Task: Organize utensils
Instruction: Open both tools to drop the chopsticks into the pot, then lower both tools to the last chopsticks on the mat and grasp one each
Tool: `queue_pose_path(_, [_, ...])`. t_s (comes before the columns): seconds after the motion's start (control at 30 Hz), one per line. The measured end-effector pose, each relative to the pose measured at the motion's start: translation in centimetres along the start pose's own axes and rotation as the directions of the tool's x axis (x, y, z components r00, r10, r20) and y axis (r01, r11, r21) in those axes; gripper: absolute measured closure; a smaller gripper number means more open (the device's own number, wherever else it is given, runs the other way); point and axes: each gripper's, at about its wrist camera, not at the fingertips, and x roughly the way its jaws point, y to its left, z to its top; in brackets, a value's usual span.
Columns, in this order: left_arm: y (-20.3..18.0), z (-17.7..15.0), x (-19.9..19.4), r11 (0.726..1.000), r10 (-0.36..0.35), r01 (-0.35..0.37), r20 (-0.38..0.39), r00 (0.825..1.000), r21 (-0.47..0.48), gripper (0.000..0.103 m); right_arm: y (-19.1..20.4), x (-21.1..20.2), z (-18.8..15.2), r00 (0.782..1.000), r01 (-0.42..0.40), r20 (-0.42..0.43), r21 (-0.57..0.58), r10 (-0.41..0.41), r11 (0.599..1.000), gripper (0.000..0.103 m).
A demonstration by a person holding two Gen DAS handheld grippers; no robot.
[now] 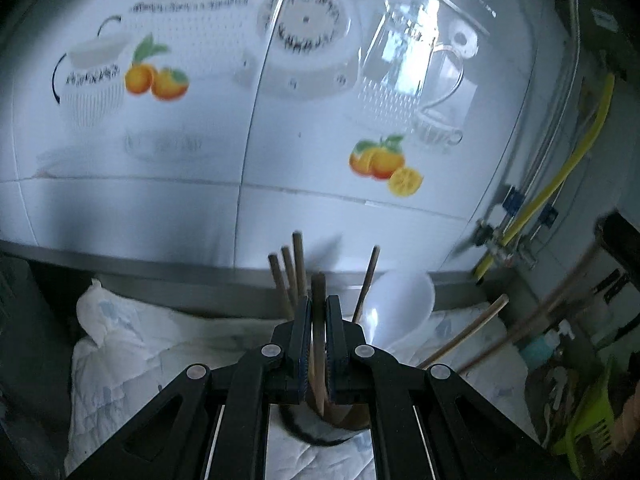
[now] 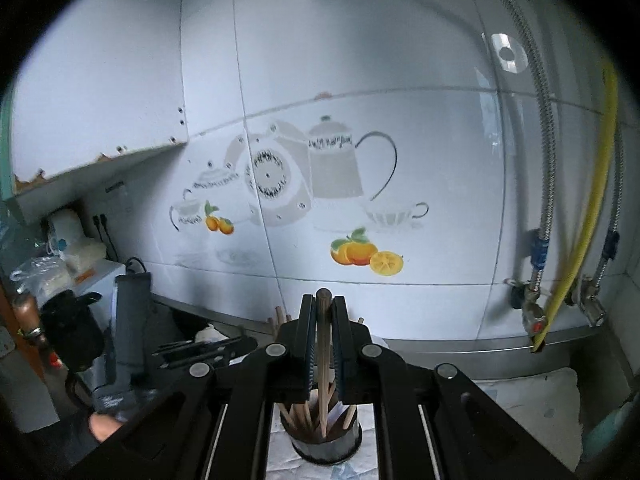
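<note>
In the left wrist view my left gripper [image 1: 319,303] is shut on a brown wooden chopstick [image 1: 318,344]. It stands upright, its lower end in a dark round holder [image 1: 320,434] below the fingers. Several more chopsticks [image 1: 298,268] and a white spoon [image 1: 402,304] rise from behind the gripper. In the right wrist view my right gripper [image 2: 323,300] is shut on a wooden chopstick [image 2: 323,340] whose tip reaches into the holder [image 2: 326,446], which has several chopsticks in it. The left gripper [image 2: 208,350] shows at the left of that view, held by a hand [image 2: 102,428].
A white cloth [image 1: 140,340] covers the counter under the holder. The tiled wall [image 2: 360,160] stands close behind. Pipes, valves and a yellow hose [image 2: 576,240] run down the right. A green basket [image 1: 592,416] sits at the right edge, bags and clutter [image 2: 44,276] at the far left.
</note>
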Motion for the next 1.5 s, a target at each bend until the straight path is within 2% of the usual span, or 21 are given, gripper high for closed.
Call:
queue_pose_path(0.33, [0.5, -0.4, 0.3, 1.0, 0.008, -0.008, -0.027, 1.0, 0.006, 0.095, -0.2, 4.7, -3.3, 0.989, -0.01, -0.148, 0.001, 0.011, 1.0, 0.093])
queue_pose_path(0.53, [0.7, -0.2, 0.0, 1.0, -0.001, 0.001, -0.038, 0.999, -0.014, 0.094, -0.5, 4.4, -3.4, 0.988, -0.001, -0.157, -0.002, 0.001, 1.0, 0.093])
queue_pose_path(0.57, [0.6, -0.2, -0.1, 1.0, -0.002, 0.001, -0.036, 0.999, -0.015, 0.094, -0.4, 4.4, -3.4, 0.987, -0.001, -0.158, -0.005, 0.0, 1.0, 0.089])
queue_pose_path(0.63, [0.5, -0.1, -0.3, 1.0, -0.005, 0.004, -0.033, 0.999, -0.016, 0.093, -0.5, 4.0, -3.2, 0.988, 0.004, -0.152, -0.009, -0.006, 1.0, 0.071])
queue_pose_path(0.67, [0.5, -0.1, -0.3, 1.0, -0.003, 0.003, -0.035, 0.999, -0.018, 0.093, -0.5, 3.8, -3.0, 0.99, 0.006, -0.142, -0.011, -0.008, 1.0, 0.059])
queue_pose_path(0.8, [0.0, -0.1, -0.9, 1.0, 0.001, -0.001, -0.028, 1.0, -0.017, 0.086, -0.4, 2.3, -2.7, 0.994, 0.012, -0.112, -0.026, -0.015, 1.0, 0.058])
queue_pose_path(0.93, [-0.4, -0.3, -2.2, 1.0, -0.001, 0.001, -0.012, 1.0, -0.02, 0.085, -0.7, 0.0, -2.8, 0.996, 0.021, -0.091, -0.028, -0.024, 0.999, 0.058])
queue_pose_path(1.07, [-1.2, -1.3, -3.8, 1.0, -0.012, 0.012, -0.01, 1.0, -0.021, 0.085, -1.9, -1.7, -4.1, 0.993, 0.019, -0.121, 0.001, -0.019, 1.0, 0.058])
queue_pose_path(1.33, [-4.2, -5.3, -4.7, 0.999, -0.052, 0.053, -0.081, 0.995, 0.007, 0.085, -5.0, -2.8, -9.9, 0.961, 0.074, -0.271, 0.043, -0.06, 0.996, 0.059])
queue_pose_path(1.5, [-5.5, -8.3, -3.6, 0.997, -0.082, 0.081, -0.156, 0.984, -0.009, 0.085, -6.9, -1.9, -14.7, 0.916, 0.1, -0.395, 0.064, -0.067, 0.993, 0.064])
